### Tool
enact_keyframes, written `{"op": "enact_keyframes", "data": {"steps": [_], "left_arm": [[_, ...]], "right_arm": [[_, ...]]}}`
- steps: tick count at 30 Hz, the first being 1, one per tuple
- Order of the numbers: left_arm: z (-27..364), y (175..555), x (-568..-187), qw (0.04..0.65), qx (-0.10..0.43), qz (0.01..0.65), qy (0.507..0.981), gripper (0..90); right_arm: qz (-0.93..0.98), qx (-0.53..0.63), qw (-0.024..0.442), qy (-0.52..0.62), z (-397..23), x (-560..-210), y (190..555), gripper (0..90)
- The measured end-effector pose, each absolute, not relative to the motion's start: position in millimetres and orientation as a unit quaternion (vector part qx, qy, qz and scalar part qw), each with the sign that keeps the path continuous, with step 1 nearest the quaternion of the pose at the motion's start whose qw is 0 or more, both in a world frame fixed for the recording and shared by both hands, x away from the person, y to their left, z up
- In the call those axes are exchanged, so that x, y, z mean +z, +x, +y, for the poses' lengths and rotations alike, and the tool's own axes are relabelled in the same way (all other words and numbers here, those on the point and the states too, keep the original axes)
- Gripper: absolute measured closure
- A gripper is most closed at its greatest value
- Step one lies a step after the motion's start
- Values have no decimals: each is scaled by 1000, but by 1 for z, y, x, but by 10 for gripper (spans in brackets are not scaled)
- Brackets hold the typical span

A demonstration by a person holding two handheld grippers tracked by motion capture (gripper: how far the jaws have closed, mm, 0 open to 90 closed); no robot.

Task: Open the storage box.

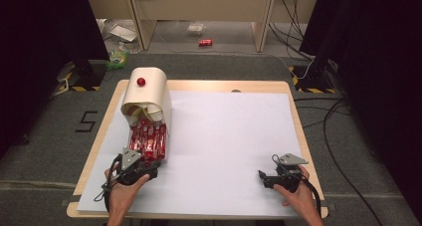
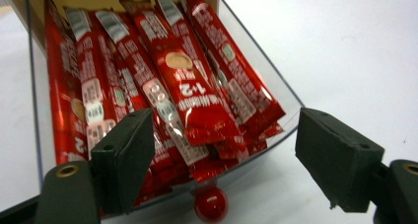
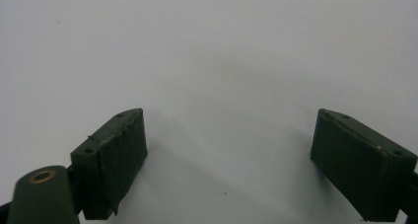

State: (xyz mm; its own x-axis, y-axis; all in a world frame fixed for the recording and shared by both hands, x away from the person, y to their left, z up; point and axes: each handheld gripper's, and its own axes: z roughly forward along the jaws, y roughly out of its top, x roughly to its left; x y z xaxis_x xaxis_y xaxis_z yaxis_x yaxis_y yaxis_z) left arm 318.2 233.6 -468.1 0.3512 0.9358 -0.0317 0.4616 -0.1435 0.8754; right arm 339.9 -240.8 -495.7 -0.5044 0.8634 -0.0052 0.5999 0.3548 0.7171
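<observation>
Hovering at the lower left of the high view, the left gripper [image 1: 144, 167] sits right at the near end of the clear plastic drawer [image 1: 161, 154] that stands pulled out from the cream, round-topped wooden box [image 1: 149, 89] with its small red knob [image 1: 141, 81]. In the left gripper view the drawer's transparent curved front wall [image 2: 283, 130] lies between the two black jaws, which stand spread wide with nothing between them but that wall, and the drawer's own red ball knob [image 2: 210, 204] hangs low in the frame, centre bottom, just short of the jaw line. Packed inside, the shiny red stick sachets [image 2: 182, 93] run lengthwise away from the gripper, long axes pointing up the frame toward the box, their near ends piled against the front wall. So the thing to reach lies straight ahead of and slightly above the left jaws; this hand is by far the nearer one. My read: either the knob or a sachet end is the next target, and the jaws would need to come together on it.

The left hand [image 1: 122, 188] comes in from the bottom edge, forearm angled up and to the right, gripper aimed up the frame at the drawer.

Over at the lower right, the right gripper [image 1: 266, 178] rests low over the white sheet [image 1: 234, 136] covering the counter [image 1: 107, 119], well apart from the drawer, jaws likewise spread wide and empty, pointing toward frame left.
</observation>
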Motion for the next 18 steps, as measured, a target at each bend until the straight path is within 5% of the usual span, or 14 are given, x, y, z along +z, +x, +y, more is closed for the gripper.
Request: {"op": "enact_keyframes", "data": {"steps": [18], "left_arm": [[234, 347, -442, 435, 301, 495, 690, 199]], "right_arm": [[799, 337, 195, 458, -241, -496, 340, 141]]}}
